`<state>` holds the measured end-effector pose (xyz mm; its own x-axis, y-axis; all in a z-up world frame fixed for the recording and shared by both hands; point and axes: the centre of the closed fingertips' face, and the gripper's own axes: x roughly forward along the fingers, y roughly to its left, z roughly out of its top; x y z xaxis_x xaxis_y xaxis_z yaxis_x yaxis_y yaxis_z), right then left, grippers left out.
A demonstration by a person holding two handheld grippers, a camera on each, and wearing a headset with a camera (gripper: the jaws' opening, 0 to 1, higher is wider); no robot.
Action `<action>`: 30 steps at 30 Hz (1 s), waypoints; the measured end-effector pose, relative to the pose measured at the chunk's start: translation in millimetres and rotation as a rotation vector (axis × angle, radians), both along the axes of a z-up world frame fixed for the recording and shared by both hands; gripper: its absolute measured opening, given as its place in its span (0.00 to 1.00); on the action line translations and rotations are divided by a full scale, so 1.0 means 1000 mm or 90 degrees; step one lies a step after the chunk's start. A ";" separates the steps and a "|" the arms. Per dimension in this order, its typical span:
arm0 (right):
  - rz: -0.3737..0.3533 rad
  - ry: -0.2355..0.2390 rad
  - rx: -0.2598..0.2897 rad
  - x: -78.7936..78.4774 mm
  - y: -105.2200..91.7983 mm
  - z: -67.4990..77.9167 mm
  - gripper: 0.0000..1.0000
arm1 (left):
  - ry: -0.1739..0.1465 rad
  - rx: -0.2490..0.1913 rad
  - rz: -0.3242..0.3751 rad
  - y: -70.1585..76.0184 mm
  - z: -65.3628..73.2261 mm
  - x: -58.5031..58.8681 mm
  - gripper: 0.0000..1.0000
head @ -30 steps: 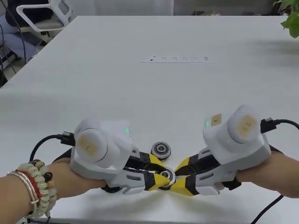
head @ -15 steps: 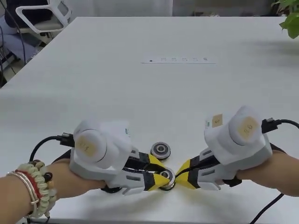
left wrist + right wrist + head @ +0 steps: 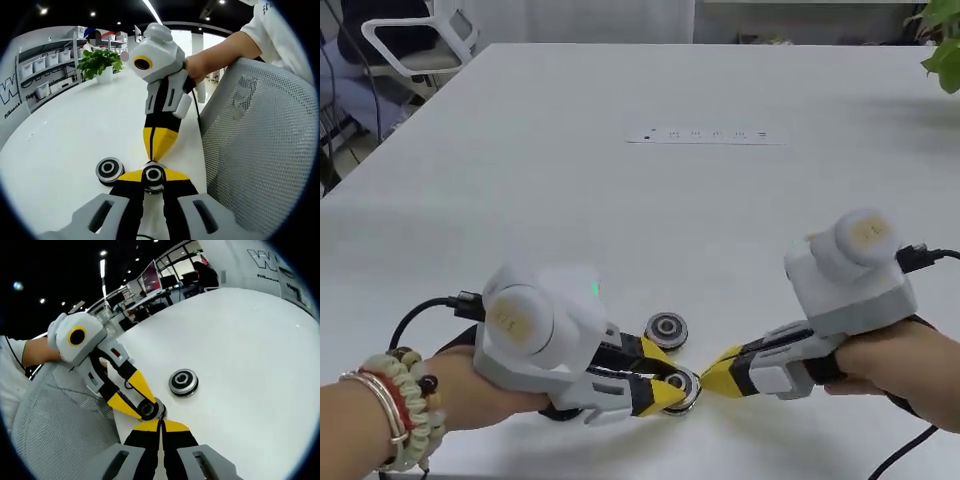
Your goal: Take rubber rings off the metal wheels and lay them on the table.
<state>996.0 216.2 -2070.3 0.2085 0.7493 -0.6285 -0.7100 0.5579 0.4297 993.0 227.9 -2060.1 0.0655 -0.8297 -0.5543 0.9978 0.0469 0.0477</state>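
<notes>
Right gripper (image 3: 715, 377), jaws pressed together, had drawn back toward 3 o'clock, tip touching the metal wheel (image 3: 681, 383) clamped by the left gripper (image 3: 663, 377) near the bench (image 3: 620, 200) edge, rubber ring apparently still on; second wheel (image 3: 666, 326) lay at 11 o'clock.

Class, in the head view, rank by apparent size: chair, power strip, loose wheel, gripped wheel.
1. chair, though cropped by the frame
2. power strip
3. loose wheel and gripped wheel: these look alike. Jaws hide part of the gripped one, which is nearer, so unranked.
</notes>
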 end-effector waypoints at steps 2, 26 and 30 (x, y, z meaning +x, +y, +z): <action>-0.006 0.010 0.002 -0.001 0.000 -0.001 0.00 | -0.003 0.000 -0.002 0.000 0.000 0.000 0.08; -0.055 0.083 0.060 -0.007 0.013 0.012 0.00 | -0.012 0.002 -0.008 -0.001 0.000 -0.001 0.08; -0.057 0.087 0.066 -0.007 0.013 0.013 0.00 | -0.009 0.000 -0.007 -0.001 0.000 -0.001 0.08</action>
<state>988.9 229.3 -2057.7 0.1957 0.7942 -0.5753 -0.5909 0.5637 0.5772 992.3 227.1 -2060.2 0.0643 -0.8304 -0.5534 0.9974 0.0359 0.0620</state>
